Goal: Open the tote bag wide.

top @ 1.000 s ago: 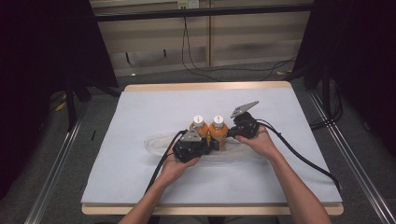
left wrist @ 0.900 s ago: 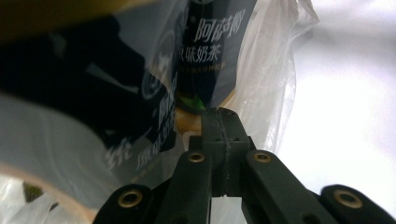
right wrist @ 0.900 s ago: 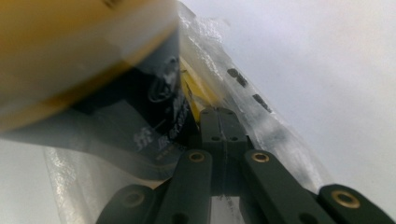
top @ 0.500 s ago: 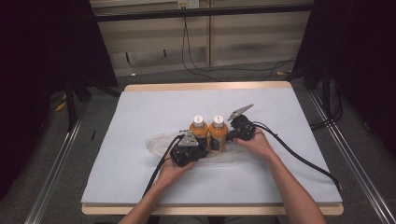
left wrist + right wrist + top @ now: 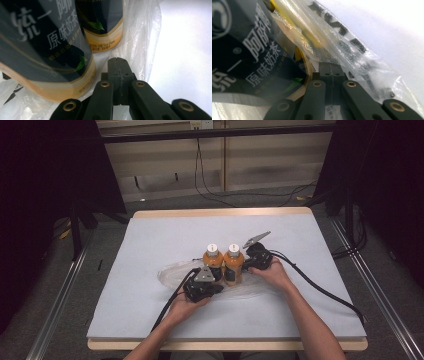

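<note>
Two orange milk-tea bottles with white caps and dark label bands, the left bottle (image 5: pixel 212 265) and the right bottle (image 5: pixel 232 264), stand upright and touching side by side near the middle of the white-covered table (image 5: pixel 150 245), on a flattened clear plastic bag (image 5: pixel 172 270) that spreads out around their bases. The left gripper (image 5: pixel 216 279) sits just near and left of the left bottle, its jaws pointing right and away toward the bottle's base; the right gripper (image 5: pixel 246 265) lies just right of the right bottle, aimed left at it. In both gripper views the black jaws are pressed together, and in each a film of the bag seems to be pinched between the tips, though the crumpled plastic makes that hard to confirm. In the left gripper view the bag's wall (image 5: pixel 140 37) rises right beside the bottles; in the right gripper view a printed fold of plastic (image 5: pixel 352 47) drapes over the jaws and against the label. The bottles' long axes are vertical and the bag lies low around them, so the coming move probably turns on lifting the film straight up along the bottles from both sides. Both forearms reach in from the near edge, hands low and level with the table, wrists angled inward toward each other.
</note>
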### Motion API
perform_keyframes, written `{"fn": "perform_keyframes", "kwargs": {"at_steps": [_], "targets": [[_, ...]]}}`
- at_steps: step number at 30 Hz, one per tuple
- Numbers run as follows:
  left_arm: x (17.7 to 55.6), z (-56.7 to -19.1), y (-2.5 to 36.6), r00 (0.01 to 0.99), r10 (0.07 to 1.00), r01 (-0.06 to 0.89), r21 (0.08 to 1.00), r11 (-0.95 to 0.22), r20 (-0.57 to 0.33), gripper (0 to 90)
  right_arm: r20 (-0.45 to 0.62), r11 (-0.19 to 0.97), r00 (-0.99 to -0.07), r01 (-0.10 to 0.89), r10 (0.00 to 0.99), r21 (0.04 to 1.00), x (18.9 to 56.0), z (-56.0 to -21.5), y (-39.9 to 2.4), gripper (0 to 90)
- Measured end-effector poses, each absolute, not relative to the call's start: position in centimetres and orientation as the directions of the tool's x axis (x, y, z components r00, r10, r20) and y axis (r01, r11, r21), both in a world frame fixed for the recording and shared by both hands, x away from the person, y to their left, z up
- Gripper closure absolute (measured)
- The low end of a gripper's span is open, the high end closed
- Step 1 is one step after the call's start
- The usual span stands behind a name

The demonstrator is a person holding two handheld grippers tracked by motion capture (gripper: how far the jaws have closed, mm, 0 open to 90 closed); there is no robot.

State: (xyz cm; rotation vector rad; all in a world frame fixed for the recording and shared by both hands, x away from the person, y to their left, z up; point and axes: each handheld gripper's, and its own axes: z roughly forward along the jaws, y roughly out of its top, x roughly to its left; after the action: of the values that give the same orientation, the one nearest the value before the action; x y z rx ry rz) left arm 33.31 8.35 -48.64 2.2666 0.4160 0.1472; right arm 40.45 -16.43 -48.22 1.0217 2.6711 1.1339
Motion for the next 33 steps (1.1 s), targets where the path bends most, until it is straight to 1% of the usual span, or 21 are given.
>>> {"fn": "perform_keyframes", "kwargs": {"at_steps": [5, 7, 8, 11, 16, 17, 20, 24, 25, 26, 30, 31, 32, 33], "targets": [[33.3, -48.6, 8.4, 0.943, 0.330, 0.248, 0.735, -0.631, -0.034, 90.0, 0.177, 0.511, -0.777, 0.548, 0.604, 0.662, 40.4, -48.2, -16.4, 90.0], [33.3, -48.7, 8.4, 0.942, 0.331, 0.254, 0.748, -0.614, -0.049, 90.0, 0.170, 0.506, -0.773, 0.547, 0.611, 0.667, 40.4, -48.2, -16.3, 90.0], [33.3, -48.6, 8.4, 0.944, 0.327, 0.250, 0.735, -0.630, -0.040, 90.0, 0.164, 0.509, -0.773, 0.545, 0.613, 0.666, 40.4, -48.2, -16.3, 90.0], [33.2, -48.5, 8.3, 0.948, 0.316, 0.234, 0.736, -0.635, -0.029, 90.0, 0.152, 0.508, -0.771, 0.540, 0.618, 0.671, 40.4, -48.2, -16.2, 90.0], [33.0, -48.5, 8.4, 0.950, 0.308, 0.244, 0.731, -0.637, -0.048, 90.0, 0.127, 0.513, -0.769, 0.529, 0.627, 0.676, 40.5, -48.2, -16.0, 90.0], [32.8, -48.6, 8.5, 0.949, 0.310, 0.248, 0.738, -0.628, -0.056, 90.0, 0.105, 0.516, -0.765, 0.521, 0.635, 0.680, 40.6, -48.2, -15.8, 90.0], [32.6, -48.8, 8.6, 0.947, 0.313, 0.261, 0.753, -0.604, -0.077, 90.0, 0.102, 0.515, -0.766, 0.517, 0.634, 0.684, 40.8, -48.3, -15.8, 90.0], [32.4, -48.6, 8.5, 0.947, 0.314, 0.258, 0.743, -0.617, -0.069, 90.0, 0.100, 0.504, -0.753, 0.526, 0.650, 0.685, 40.9, -48.3, -15.8, 90.0], [32.3, -48.7, 8.5, 0.949, 0.309, 0.254, 0.750, -0.610, -0.070, 90.0, 0.112, 0.494, -0.753, 0.528, 0.648, 0.691, 41.2, -48.4, -15.8, 90.0], [32.2, -48.6, 8.6, 0.953, 0.297, 0.243, 0.738, -0.629, -0.061, 90.0, 0.117, 0.488, -0.747, 0.536, 0.654, 0.689, 41.3, -48.4, -15.9, 90.0], [31.9, -48.4, 8.5, 0.959, 0.277, 0.233, 0.729, -0.643, -0.061, 90.0, 0.117, 0.493, -0.749, 0.536, 0.652, 0.685, 41.6, -48.3, -15.9, 90.0], [31.8, -48.3, 8.7, 0.963, 0.257, 0.233, 0.723, -0.651, -0.079, 90.0, 0.114, 0.495, -0.749, 0.535, 0.652, 0.685, 41.7, -48.3, -15.8, 90.0], [31.8, -48.5, 8.7, 0.963, 0.256, 0.235, 0.735, -0.636, -0.087, 90.0, 0.112, 0.496, -0.747, 0.537, 0.655, 0.682, 41.8, -48.3, -15.8, 90.0], [31.6, -48.4, 8.8, 0.964, 0.254, 0.231, 0.726, -0.648, -0.080, 90.0, 0.106, 0.501, -0.748, 0.534, 0.655, 0.681, 41.9, -48.3, -15.8, 90.0]]}}
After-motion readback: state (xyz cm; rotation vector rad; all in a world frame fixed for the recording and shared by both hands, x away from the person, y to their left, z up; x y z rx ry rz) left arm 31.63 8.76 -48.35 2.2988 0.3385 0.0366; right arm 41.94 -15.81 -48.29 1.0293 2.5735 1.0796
